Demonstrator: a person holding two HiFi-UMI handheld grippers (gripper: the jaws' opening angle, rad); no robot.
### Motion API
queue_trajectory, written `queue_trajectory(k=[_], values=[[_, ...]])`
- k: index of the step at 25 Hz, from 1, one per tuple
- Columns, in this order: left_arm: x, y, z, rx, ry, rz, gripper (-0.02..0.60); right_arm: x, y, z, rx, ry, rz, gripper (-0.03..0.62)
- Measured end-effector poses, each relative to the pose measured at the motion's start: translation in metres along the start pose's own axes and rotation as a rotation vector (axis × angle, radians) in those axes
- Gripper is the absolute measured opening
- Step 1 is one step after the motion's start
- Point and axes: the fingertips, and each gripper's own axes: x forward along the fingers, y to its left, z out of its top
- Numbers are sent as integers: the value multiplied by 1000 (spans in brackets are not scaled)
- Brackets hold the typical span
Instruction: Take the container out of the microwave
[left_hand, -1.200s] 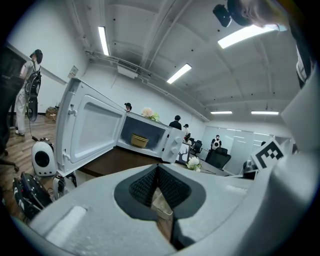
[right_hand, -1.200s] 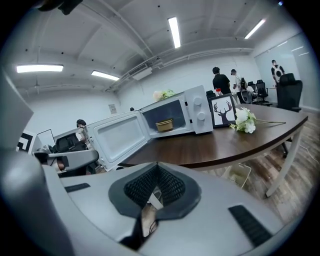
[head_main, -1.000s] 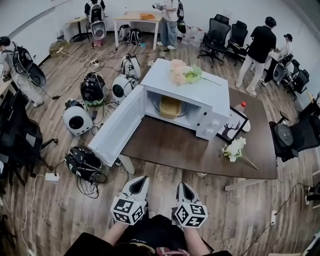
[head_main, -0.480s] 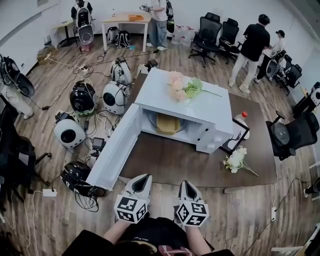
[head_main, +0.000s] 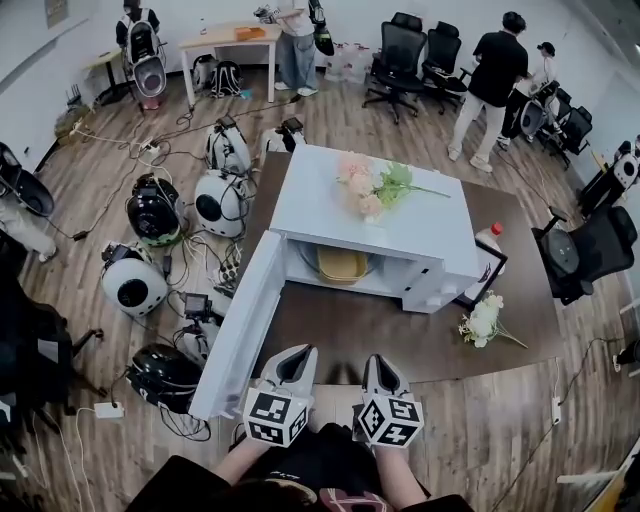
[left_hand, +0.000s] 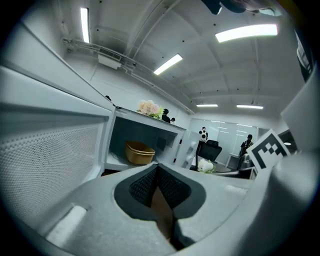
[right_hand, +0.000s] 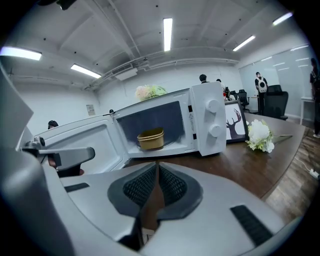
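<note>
I am at the start of the job: bringing my two grippers up to the microwave (head_main: 375, 215). Its door (head_main: 240, 335) hangs wide open at the lower left of the head view, so the way in is free.

My left gripper (head_main: 298, 354) and my right gripper (head_main: 376, 362) sit side by side at the bottom middle. They are near the front edge of the table (head_main: 400, 340) and well apart from the microwave's mouth. Both have their jaws pressed together, with nothing between them.

Next, I think I must reach forward, open the jaws wide and go in without bumping the door. Then I can take hold of the container (head_main: 342, 264) by its sides or rim.

The container sits inside the microwave, near the middle of the head view. It is a low, tan-yellow tub with a thick band round the top. It stands upright and looks light. I cannot tell what is in it.
</note>
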Motion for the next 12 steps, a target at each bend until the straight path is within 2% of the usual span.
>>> queue_trajectory(k=[7,12], values=[[17,9,1,40,16,11,9,23,-4,21,32,-30,-18,40],[31,14,4,14,14,38,9,45,-1,47,-62,-59,-8,61]])
